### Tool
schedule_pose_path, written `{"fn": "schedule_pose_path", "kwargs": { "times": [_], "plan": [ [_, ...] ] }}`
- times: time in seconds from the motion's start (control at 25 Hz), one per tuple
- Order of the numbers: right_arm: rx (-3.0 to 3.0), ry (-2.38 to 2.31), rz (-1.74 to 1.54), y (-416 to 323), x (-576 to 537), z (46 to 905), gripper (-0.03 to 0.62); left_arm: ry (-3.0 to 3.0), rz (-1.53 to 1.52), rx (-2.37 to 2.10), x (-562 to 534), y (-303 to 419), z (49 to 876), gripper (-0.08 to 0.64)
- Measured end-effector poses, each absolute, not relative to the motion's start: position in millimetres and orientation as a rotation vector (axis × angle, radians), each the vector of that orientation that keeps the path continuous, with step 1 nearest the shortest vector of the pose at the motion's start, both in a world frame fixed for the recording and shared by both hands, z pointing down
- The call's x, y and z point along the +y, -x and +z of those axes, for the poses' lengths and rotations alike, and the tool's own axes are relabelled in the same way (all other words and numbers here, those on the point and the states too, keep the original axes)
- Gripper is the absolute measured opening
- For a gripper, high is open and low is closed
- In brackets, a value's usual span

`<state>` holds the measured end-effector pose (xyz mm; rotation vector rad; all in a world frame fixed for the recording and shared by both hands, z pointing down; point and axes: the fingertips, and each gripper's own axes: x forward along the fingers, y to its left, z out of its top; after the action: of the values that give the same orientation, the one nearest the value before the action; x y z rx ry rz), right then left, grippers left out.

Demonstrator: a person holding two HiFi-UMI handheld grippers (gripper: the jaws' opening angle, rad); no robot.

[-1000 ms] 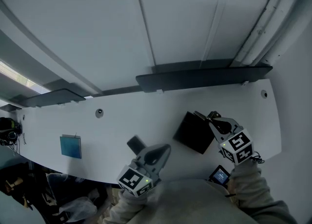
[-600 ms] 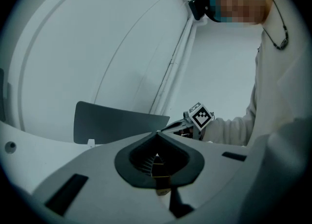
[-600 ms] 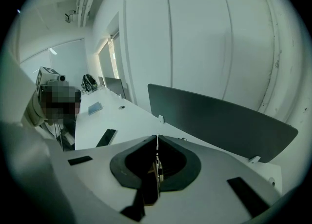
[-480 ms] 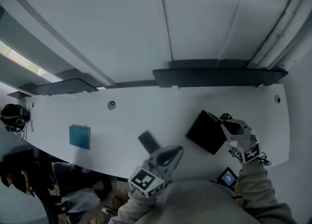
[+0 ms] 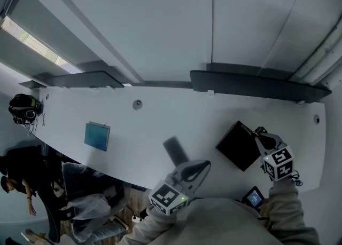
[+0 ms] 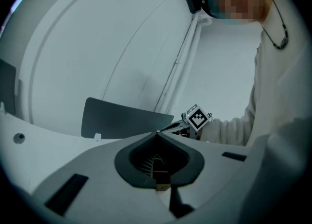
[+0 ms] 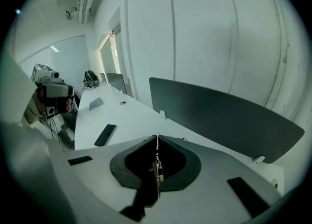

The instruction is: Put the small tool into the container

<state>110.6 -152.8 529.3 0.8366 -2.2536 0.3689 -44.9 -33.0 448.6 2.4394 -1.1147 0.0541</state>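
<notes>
A black square container lies on the white desk at the right. My right gripper hovers at the container's right edge and points down at it. Its jaws are shut, and a thin pale sliver, the small tool, stands in the seam between them. Little of the tool shows. My left gripper hangs near the desk's front edge, left of the container. It is shut with nothing in it, and the marker cube of the right gripper shows beyond its tips.
A dark slim slab lies on the desk just beyond the left gripper. A teal pad and a small round cap sit further left. Grey partition panels line the far edge. A lit phone rests by the person's body.
The head view has swung, so the whole desk has slid right and down in the picture. The right gripper has sunk a little beside the container. Both grippers stay shut.
</notes>
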Motion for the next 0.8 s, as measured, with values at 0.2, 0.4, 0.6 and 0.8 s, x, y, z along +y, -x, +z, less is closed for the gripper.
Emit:
{"fn": "schedule_pose_path", "kwargs": {
  "times": [0.2, 0.4, 0.6, 0.8],
  "plan": [
    [-2.259, -0.825, 0.369, -106, -155, 534, 0.031, -2.421, 0.054, -1.139, -29, 50, 452, 0.002],
    [-2.264, -0.826, 0.365, -104, -156, 536, 0.031, -2.421, 0.056, -1.139, -26, 49, 457, 0.002],
    [-2.261, -0.828, 0.366, -105, -155, 536, 0.031, -2.42, 0.054, -1.127, -25, 47, 459, 0.002],
    [-2.258, -0.834, 0.363, -104, -153, 537, 0.031, -2.417, 0.046, -1.12, -25, 46, 461, 0.002]
  ]
}}
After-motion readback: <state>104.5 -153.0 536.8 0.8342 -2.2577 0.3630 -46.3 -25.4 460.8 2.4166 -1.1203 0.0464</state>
